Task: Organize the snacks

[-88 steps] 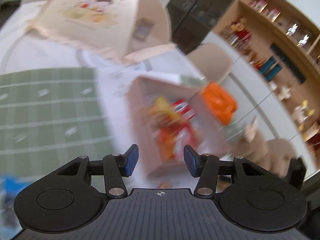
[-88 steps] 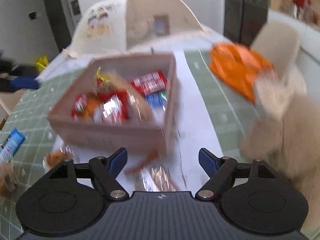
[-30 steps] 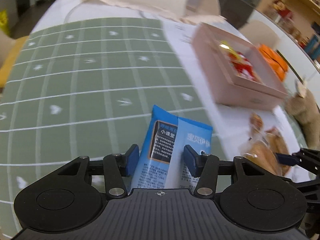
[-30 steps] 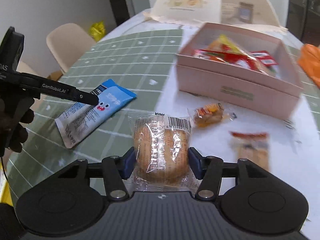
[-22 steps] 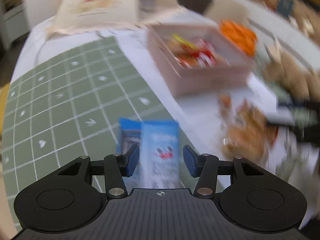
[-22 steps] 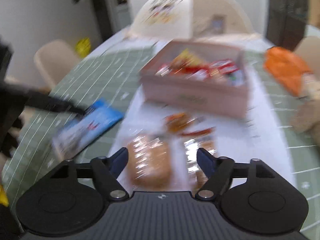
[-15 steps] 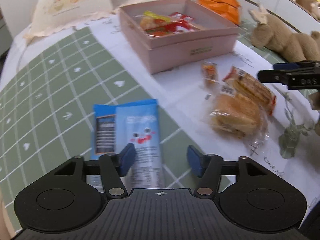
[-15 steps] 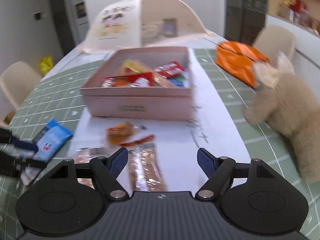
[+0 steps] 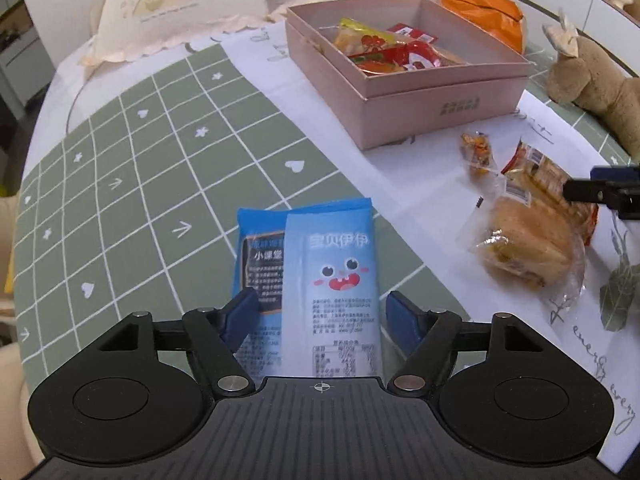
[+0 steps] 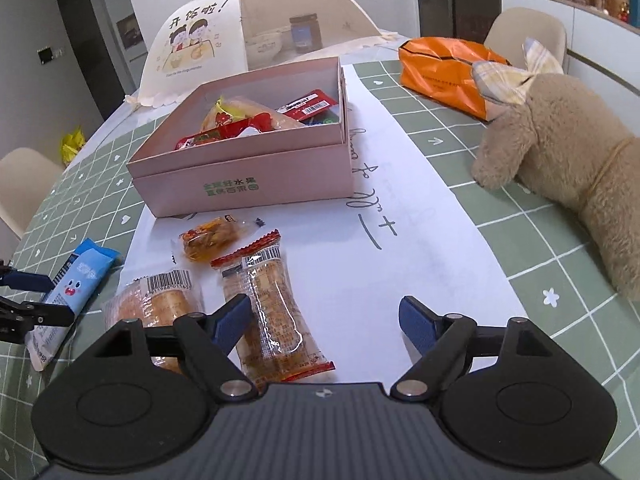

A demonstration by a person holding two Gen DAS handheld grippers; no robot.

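Left wrist view: left tongs spreading wide over flat blue foil snack packet lying on green checked table, pads clear of it. Right wrist view: right tongs likewise opening, long clear-wrapped cracker pack with red ends partly between them, ungripped; round bread in clear wrap beside it. Pink cardboard box, already part filled, well beyond. Step in hand, seemingly: lining up fresh picks. Next: lower, close on each packet, carry to box.
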